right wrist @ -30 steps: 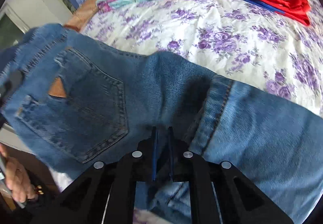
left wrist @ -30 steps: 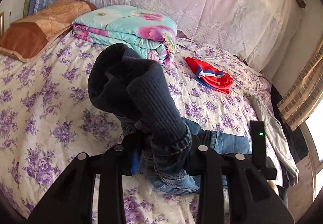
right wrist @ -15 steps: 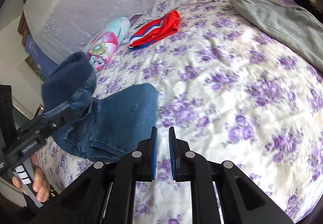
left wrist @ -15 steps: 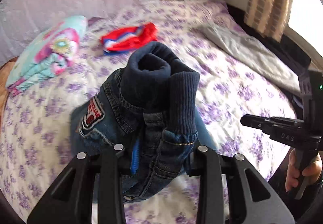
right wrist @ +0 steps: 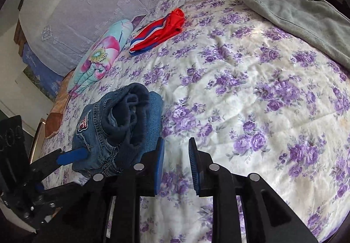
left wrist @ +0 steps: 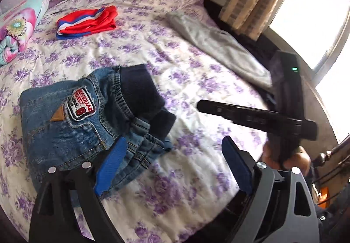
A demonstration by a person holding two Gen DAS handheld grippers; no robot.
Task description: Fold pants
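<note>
Now small blue denim pants (left wrist: 87, 124), navy ribbed waistband, lie bundled on purple-flowered bed (left wrist: 196, 63), near-side of red shorts (left wrist: 87, 21). Left gripper (left wrist: 172, 166) spread wide, empty; right gripper (right wrist: 176, 164) parted, empty. Best flatten waistband, square edges.

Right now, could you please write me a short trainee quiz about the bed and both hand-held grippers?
1. True or false: the left hand-held gripper is shut on the jeans.
2. Which garment lies nearest the window side of the bed? A) red shorts B) grey pants C) floral blanket
3. Fill in: the right hand-held gripper holds ____.

Key: 1. False; it is open, and the jeans lie folded on the bed. 2. B. 3. Nothing; its blue pads stand apart over bare bedspread.
</note>
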